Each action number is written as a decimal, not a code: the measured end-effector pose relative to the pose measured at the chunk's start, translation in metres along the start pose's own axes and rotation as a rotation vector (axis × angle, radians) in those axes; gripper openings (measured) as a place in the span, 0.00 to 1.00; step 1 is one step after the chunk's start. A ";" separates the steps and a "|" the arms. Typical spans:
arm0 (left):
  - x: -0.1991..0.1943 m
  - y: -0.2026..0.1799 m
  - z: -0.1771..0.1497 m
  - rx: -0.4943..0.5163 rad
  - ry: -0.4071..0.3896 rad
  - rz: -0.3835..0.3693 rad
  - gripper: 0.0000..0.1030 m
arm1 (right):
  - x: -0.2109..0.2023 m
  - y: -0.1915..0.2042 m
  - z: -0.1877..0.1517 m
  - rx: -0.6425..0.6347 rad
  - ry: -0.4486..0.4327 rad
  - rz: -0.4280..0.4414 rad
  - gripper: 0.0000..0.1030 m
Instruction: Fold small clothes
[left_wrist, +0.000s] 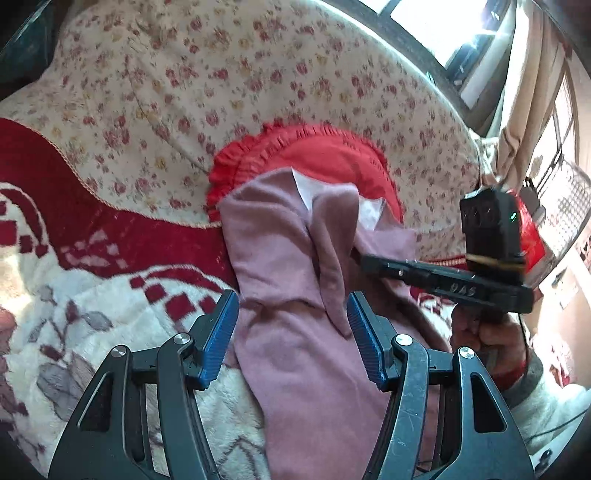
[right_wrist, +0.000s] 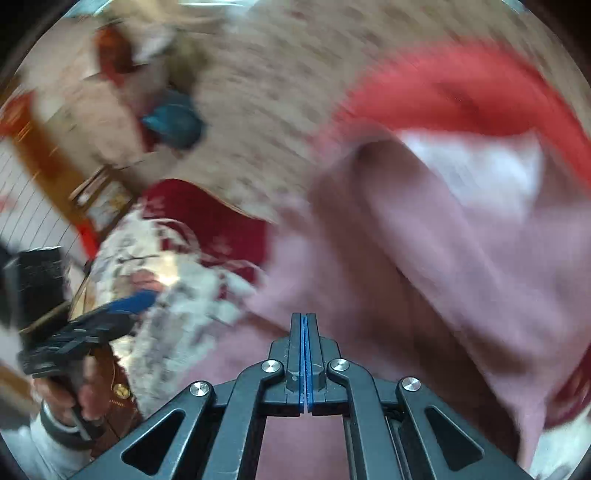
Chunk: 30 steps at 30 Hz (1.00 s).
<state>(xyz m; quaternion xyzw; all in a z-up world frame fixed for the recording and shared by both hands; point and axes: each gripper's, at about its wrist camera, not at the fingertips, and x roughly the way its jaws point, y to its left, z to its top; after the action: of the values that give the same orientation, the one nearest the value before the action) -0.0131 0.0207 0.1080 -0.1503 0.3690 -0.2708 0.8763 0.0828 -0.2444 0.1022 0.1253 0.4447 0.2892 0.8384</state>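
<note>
A dusty pink garment (left_wrist: 295, 280) lies on the bed, with a white patch (left_wrist: 306, 192) at its far end and a long fold running down its middle. My left gripper (left_wrist: 291, 317) is open, its blue pads on either side of the garment just above it. My right gripper (right_wrist: 304, 321) has its jaws pressed together over the pink garment (right_wrist: 424, 280); the view is motion-blurred and I see no cloth between the pads. It also shows from the side in the left wrist view (left_wrist: 364, 260), at the garment's right edge.
A red frilled cushion (left_wrist: 325, 151) lies under the garment's far end. A floral sheet (left_wrist: 221, 81) covers the back of the bed and a red-and-white blanket (left_wrist: 92, 277) the near left. A window (left_wrist: 443, 22) and curtain are at the right.
</note>
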 end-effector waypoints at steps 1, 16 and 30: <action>0.000 0.002 0.001 -0.017 -0.002 0.004 0.59 | 0.003 0.009 0.009 -0.008 -0.010 0.024 0.00; 0.016 0.006 -0.012 -0.030 0.043 0.003 0.61 | 0.025 -0.072 -0.049 0.063 0.016 -0.348 0.29; -0.020 0.023 0.004 -0.110 -0.093 0.004 0.61 | 0.072 0.038 0.057 0.114 -0.066 0.207 0.03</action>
<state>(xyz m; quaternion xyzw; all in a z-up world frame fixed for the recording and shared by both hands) -0.0135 0.0513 0.1121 -0.2099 0.3427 -0.2409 0.8834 0.1475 -0.1684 0.1039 0.2277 0.4173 0.3442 0.8097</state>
